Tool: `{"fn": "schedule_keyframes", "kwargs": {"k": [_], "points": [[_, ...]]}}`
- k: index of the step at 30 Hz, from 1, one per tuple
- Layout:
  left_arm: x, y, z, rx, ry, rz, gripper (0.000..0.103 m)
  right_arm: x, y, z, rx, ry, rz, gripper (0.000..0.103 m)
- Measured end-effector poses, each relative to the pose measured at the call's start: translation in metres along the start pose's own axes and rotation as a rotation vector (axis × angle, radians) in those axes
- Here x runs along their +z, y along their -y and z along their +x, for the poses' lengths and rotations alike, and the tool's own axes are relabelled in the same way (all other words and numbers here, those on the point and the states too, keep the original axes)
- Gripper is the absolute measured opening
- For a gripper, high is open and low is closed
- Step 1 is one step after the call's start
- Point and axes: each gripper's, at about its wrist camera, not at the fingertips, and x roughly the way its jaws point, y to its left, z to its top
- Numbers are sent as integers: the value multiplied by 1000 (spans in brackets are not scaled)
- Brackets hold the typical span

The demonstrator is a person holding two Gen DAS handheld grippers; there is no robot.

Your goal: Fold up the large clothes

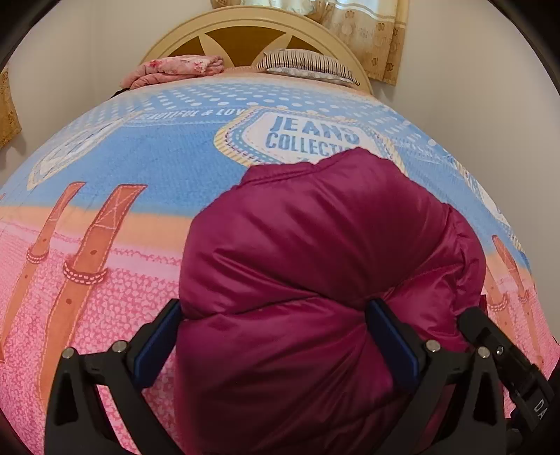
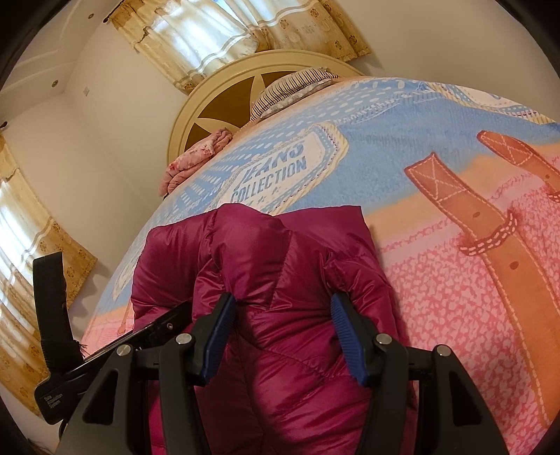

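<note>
Here, both tools (image 1: 273,332) (image 2: 283,329) angled down, seemingly gripping jacket (image 1: 315,245)

The jacket (image 1: 315,266) lies on the bed cover (image 1: 122,196), near its foot. Behind it, at the head of the bed, a folded blanket (image 1: 175,70) sits left of a pillow (image 1: 304,64), both before the headboard (image 1: 245,31); a curtain (image 1: 367,35) hangs behind.
</note>
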Motion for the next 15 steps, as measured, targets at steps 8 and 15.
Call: {"fn": "schedule_keyframes", "kwargs": {"k": [8,15], "points": [[-1,-1,5,-9,-25,-5,103,0,0,5,-13,-22,-3,58],[0,-1,9,-10,-50,-3,103,0,-2,10,-28,-47,-10,58]]}}
